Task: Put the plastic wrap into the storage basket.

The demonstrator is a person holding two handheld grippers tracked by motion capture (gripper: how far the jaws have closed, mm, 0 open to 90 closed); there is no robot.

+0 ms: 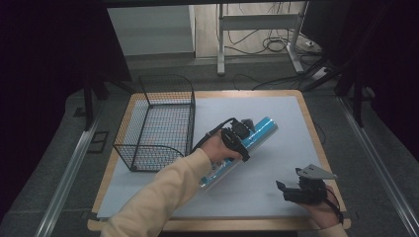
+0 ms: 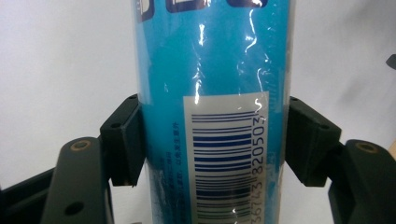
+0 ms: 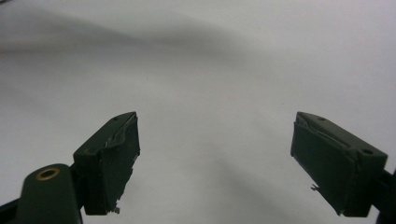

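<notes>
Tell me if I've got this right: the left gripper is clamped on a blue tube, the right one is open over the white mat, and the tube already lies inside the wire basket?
Not quite. In the high view the blue tube lies on the white mat, beside the wire basket, not inside. The rest holds: left gripper clamped on it, right gripper open.

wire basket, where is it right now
In the high view the wire basket stands on the table's left side, just left of the blue tube that the left gripper is clamped on.

A cream sleeve [image 1: 158, 195] covers the person's left forearm. Both grippers are black: the left gripper [image 2: 212, 140] has brass-ringed screws, and the right gripper [image 1: 301, 190] carries a grey three-cornered plate [image 1: 316, 172] at its one o'clock.
</notes>
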